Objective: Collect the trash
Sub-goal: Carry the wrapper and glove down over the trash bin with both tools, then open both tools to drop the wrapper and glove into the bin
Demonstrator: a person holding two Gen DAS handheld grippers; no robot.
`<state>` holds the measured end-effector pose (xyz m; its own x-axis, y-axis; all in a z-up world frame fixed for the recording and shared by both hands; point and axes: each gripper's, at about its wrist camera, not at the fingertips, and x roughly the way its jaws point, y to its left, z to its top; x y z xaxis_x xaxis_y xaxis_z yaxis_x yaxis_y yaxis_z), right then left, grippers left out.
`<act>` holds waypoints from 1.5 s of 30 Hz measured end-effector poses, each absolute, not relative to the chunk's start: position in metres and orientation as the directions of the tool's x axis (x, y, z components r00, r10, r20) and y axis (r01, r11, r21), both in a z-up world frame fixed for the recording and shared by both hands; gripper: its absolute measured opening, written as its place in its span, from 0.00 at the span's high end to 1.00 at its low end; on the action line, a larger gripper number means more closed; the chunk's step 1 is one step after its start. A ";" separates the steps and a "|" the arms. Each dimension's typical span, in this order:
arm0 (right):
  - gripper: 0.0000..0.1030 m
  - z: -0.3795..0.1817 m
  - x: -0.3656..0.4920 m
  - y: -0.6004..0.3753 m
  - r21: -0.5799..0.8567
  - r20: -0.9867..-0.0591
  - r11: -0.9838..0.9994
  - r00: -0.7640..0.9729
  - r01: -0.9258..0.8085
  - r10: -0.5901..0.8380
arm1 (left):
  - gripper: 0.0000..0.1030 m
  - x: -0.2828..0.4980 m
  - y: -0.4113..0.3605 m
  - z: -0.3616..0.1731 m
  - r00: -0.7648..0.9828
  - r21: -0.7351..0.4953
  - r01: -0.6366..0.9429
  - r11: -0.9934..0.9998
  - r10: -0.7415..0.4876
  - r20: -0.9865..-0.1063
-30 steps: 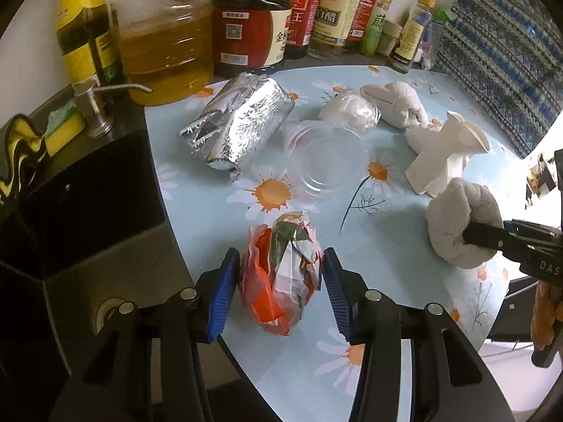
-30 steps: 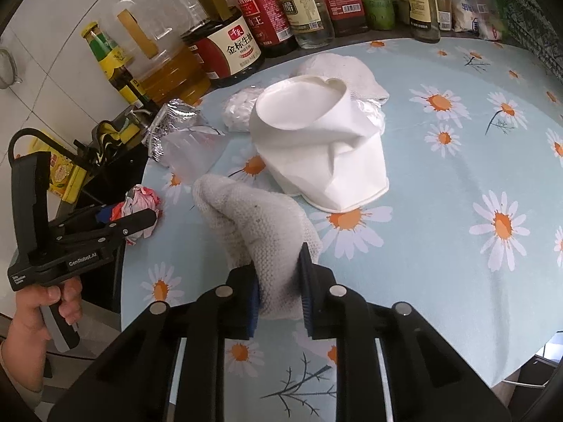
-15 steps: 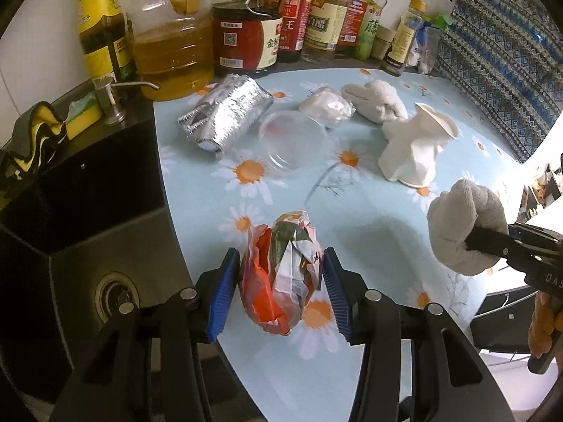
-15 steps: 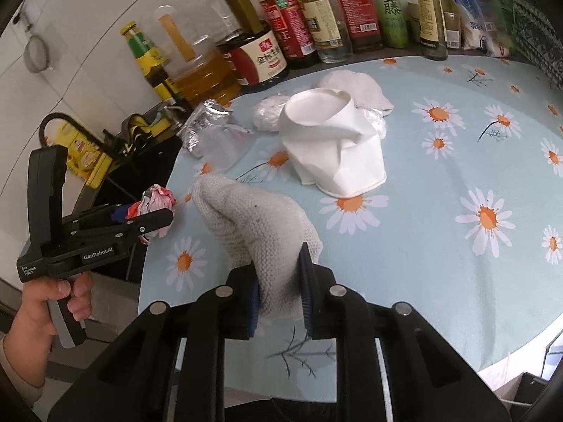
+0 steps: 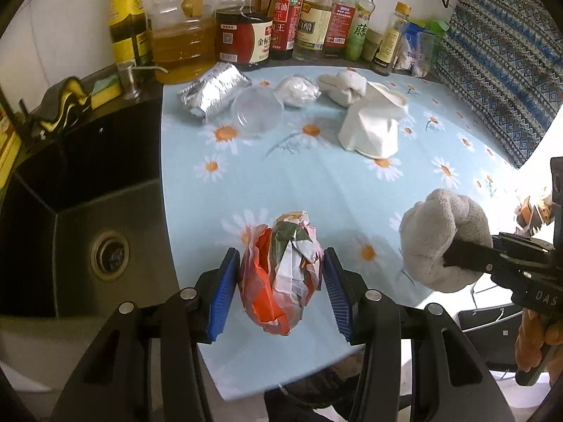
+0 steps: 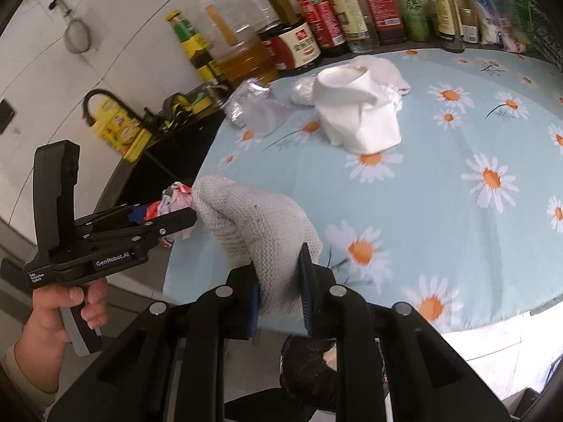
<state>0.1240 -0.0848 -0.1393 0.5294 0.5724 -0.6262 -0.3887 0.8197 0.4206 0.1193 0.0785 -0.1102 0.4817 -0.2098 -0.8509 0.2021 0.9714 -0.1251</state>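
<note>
My left gripper (image 5: 281, 286) is shut on a crumpled red, white and green wrapper (image 5: 283, 274), held over the near edge of the daisy-print table (image 5: 316, 183). In the right wrist view that wrapper (image 6: 176, 200) shows at the left beside a hand on the left gripper's handle. My right gripper (image 6: 279, 292) is shut on a balled grey-white knit glove (image 6: 257, 225); the glove (image 5: 443, 235) hangs at the table's right edge in the left wrist view. On the table lie a crushed white paper cup (image 5: 374, 125), a foil packet (image 5: 214, 91), a clear plastic lid (image 5: 257, 110), a white wad (image 5: 297, 89) and another glove (image 5: 343, 86).
A dark sink (image 5: 88, 211) with a drain lies left of the table. Oil, sauce and vinegar bottles (image 5: 267, 24) line the back wall. A patterned cloth (image 5: 499, 63) hangs at the right. A dark bag opening (image 6: 309, 358) shows below the right gripper.
Both grippers have drawn back from the table's middle toward its near edge, each keeping its load. The cup, foil and lid now look farther away.
</note>
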 end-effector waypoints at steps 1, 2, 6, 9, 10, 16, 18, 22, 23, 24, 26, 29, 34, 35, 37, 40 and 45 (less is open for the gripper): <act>0.80 -0.141 0.120 -0.085 0.421 -0.626 0.816 0.524 -0.397 0.578 | 0.55 0.112 0.076 -0.112 0.477 -0.131 0.192 0.972 -0.210 -0.853; 0.80 -0.142 0.115 -0.086 0.420 -0.626 0.812 0.518 -0.406 0.583 | 0.55 0.106 0.072 -0.113 0.473 -0.138 0.187 0.973 -0.212 -0.855; 0.80 -0.149 0.102 -0.092 0.431 -0.623 0.795 0.497 -0.426 0.604 | 0.55 0.079 0.055 -0.116 0.472 -0.139 0.179 0.974 -0.208 -0.857; 0.80 -0.152 0.091 -0.099 0.437 -0.618 0.783 0.485 -0.443 0.619 | 0.55 0.060 0.045 -0.121 0.463 -0.147 0.159 0.976 -0.205 -0.862; 0.80 -0.153 0.088 -0.101 0.438 -0.617 0.780 0.482 -0.447 0.623 | 0.55 0.052 0.041 -0.124 0.460 -0.148 0.151 0.977 -0.202 -0.865; 0.80 -0.169 0.064 -0.108 0.446 -0.627 0.755 0.435 -0.480 0.646 | 0.55 0.013 0.023 -0.142 0.435 -0.179 0.099 0.979 -0.205 -0.877; 0.80 -0.181 0.057 -0.109 0.455 -0.641 0.750 0.407 -0.481 0.650 | 0.55 0.004 0.020 -0.149 0.423 -0.192 0.080 0.978 -0.208 -0.882; 0.80 -0.205 0.047 -0.108 0.464 -0.669 0.743 0.359 -0.482 0.651 | 0.55 -0.017 0.015 -0.168 0.394 -0.204 0.043 0.978 -0.204 -0.896; 0.80 -0.213 0.045 -0.107 0.467 -0.678 0.743 0.345 -0.480 0.649 | 0.55 -0.022 0.015 -0.175 0.382 -0.206 0.030 0.978 -0.201 -0.902; 0.80 -0.219 0.044 -0.107 0.472 -0.685 0.741 0.331 -0.477 0.649 | 0.55 -0.026 0.015 -0.181 0.371 -0.207 0.016 0.978 -0.198 -0.907; 0.80 -0.231 0.043 -0.106 0.478 -0.697 0.740 0.308 -0.472 0.647 | 0.55 -0.033 0.016 -0.192 0.350 -0.213 -0.009 0.977 -0.197 -0.916; 0.80 -0.249 0.043 -0.105 0.488 -0.718 0.742 0.271 -0.460 0.641 | 0.55 -0.042 0.016 -0.208 0.318 -0.212 -0.034 0.977 -0.190 -0.929; 0.80 -0.276 0.046 -0.105 0.493 -0.755 0.755 0.220 -0.432 0.618 | 0.55 -0.049 0.017 -0.236 0.266 -0.232 -0.070 0.970 -0.206 -0.942; 0.80 -0.280 0.048 -0.105 0.488 -0.763 0.763 0.218 -0.423 0.609 | 0.55 -0.049 0.017 -0.242 0.253 -0.235 -0.071 0.969 -0.211 -0.944; 0.80 -0.291 0.051 -0.108 0.485 -0.776 0.779 0.215 -0.398 0.593 | 0.55 -0.048 0.017 -0.255 0.231 -0.238 -0.067 0.969 -0.217 -0.948; 0.79 -0.308 0.057 -0.107 0.481 -0.797 0.800 0.202 -0.358 0.569 | 0.55 -0.047 0.022 -0.277 0.198 -0.255 -0.080 0.963 -0.236 -0.951; 0.79 -0.341 0.069 -0.102 0.464 -0.837 0.837 0.167 -0.288 0.521 | 0.55 -0.043 0.032 -0.317 0.119 -0.291 -0.097 0.952 -0.279 -0.953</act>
